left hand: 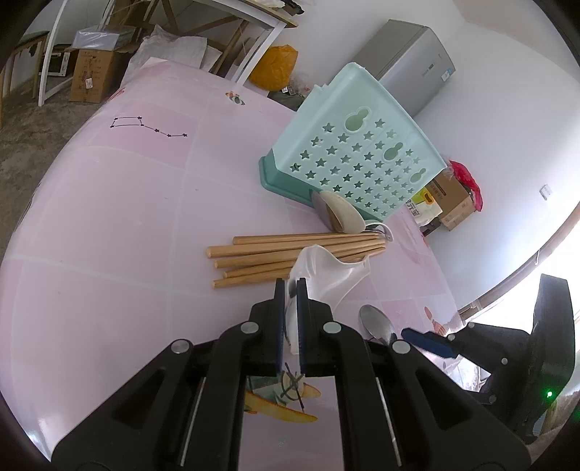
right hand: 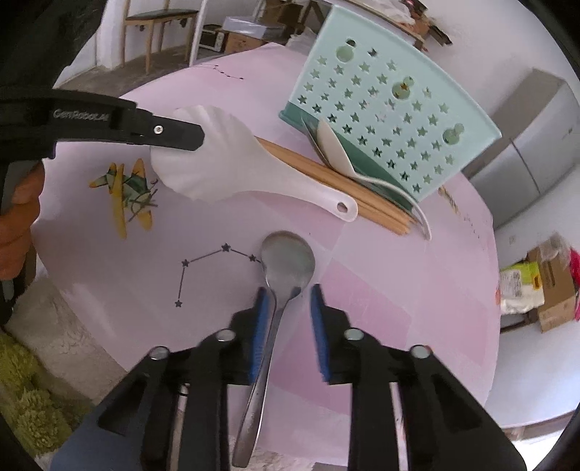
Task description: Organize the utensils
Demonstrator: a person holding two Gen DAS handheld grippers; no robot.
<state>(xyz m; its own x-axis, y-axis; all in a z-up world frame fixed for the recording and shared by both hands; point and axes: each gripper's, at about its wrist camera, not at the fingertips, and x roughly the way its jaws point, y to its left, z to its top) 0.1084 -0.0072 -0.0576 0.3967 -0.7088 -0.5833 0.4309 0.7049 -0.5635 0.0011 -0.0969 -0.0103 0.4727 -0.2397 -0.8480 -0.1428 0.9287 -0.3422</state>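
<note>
My left gripper (left hand: 290,286) is shut on a white plastic rice spoon (left hand: 326,270), gripping its scalloped bowl edge; in the right wrist view the spoon (right hand: 232,170) hangs over the table with its handle toward the chopsticks. My right gripper (right hand: 286,293) is open around the neck of a metal spoon (right hand: 288,259) lying on the pink table (right hand: 398,290); the spoon also shows in the left wrist view (left hand: 375,322). Several wooden chopsticks (left hand: 290,253) lie beside a mint utensil holder (left hand: 355,155) that is tipped on its side. A beige spoon (left hand: 342,212) rests against the holder.
The pink table (left hand: 127,217) has star and plane prints. The table edge lies close to my right gripper, with green carpet (right hand: 29,391) below. A grey fridge (left hand: 417,61), cardboard boxes (left hand: 90,72) and a chair (right hand: 159,21) stand beyond the table.
</note>
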